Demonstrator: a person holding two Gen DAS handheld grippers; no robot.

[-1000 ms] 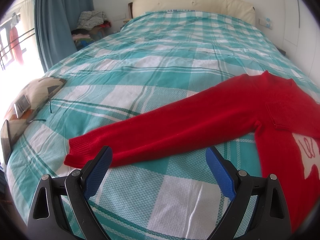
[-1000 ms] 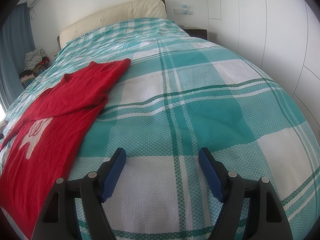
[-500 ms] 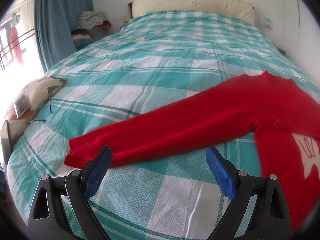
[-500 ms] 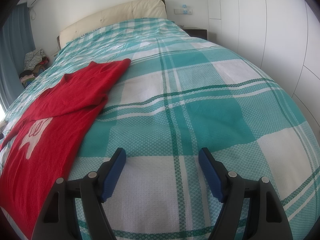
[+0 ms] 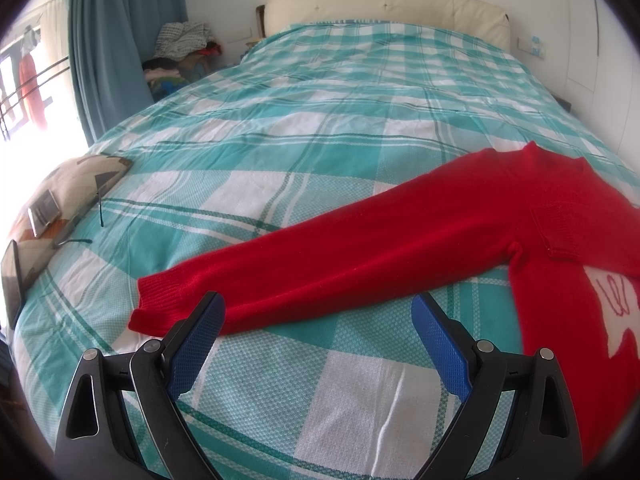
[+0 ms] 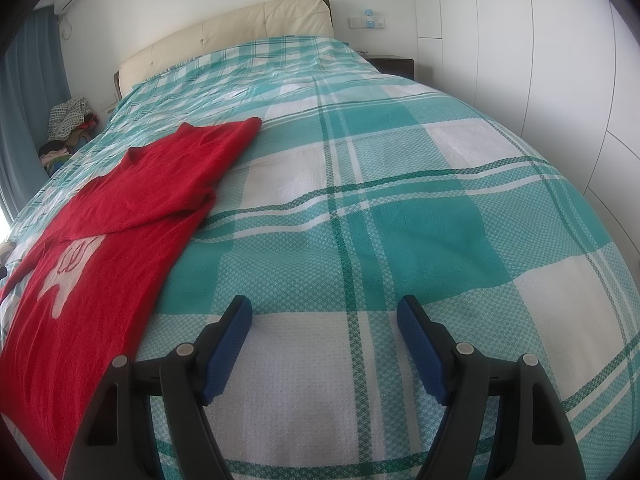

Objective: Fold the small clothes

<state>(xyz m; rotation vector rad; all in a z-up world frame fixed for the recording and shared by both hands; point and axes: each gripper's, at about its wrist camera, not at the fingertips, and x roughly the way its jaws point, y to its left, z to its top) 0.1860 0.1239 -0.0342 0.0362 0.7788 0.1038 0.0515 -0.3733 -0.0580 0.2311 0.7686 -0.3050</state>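
A small red knit sweater point(image 5: 540, 216) with a white motif lies flat on the teal-and-white plaid bed point(image 5: 320, 120). Its left sleeve point(image 5: 320, 272) stretches out to the left, cuff near my left gripper's left finger. My left gripper point(image 5: 318, 312) is open and empty, just in front of that sleeve. In the right wrist view the sweater point(image 6: 120, 208) lies at the left, its other sleeve folded across the chest. My right gripper point(image 6: 324, 316) is open and empty over bare bedspread point(image 6: 400, 220), to the right of the sweater's hem.
A patterned cushion point(image 5: 68, 196) with a small device on it and a dark tablet point(image 5: 12, 276) lie at the bed's left edge. A pile of clothes point(image 5: 180, 48) sits by the blue curtain. White wardrobe doors point(image 6: 540, 60) stand to the right of the bed.
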